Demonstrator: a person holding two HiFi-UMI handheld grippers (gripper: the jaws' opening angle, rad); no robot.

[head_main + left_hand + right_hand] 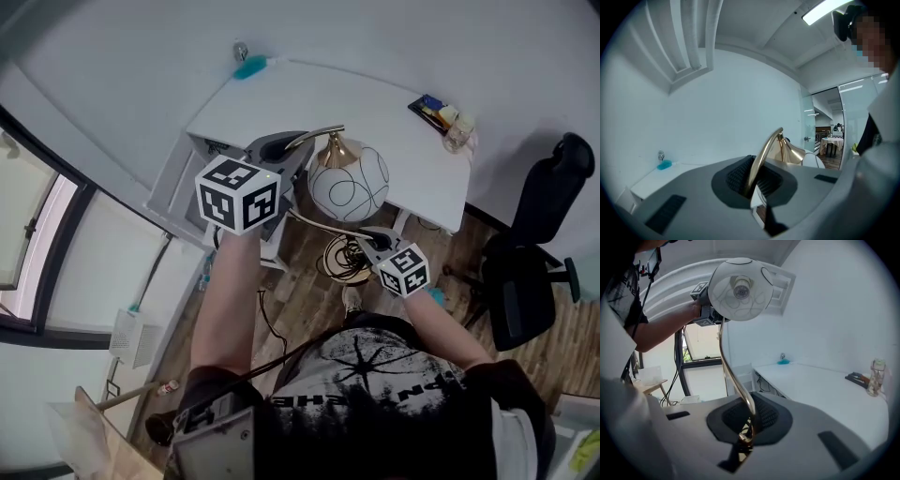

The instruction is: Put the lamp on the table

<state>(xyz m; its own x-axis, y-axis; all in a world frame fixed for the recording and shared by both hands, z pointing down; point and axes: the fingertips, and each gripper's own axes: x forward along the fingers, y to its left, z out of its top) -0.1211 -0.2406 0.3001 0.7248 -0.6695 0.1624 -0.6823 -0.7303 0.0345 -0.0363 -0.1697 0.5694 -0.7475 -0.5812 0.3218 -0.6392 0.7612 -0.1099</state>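
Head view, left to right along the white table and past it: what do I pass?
teal object → lamp → clear bottle → black office chair

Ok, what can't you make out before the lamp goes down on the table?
Lamp base: right gripper view, stem vanishes into the right gripper.
Table's near edge: head view, behind the lamp shade and left gripper.
Items on the table's far corner: head view, too small to name.
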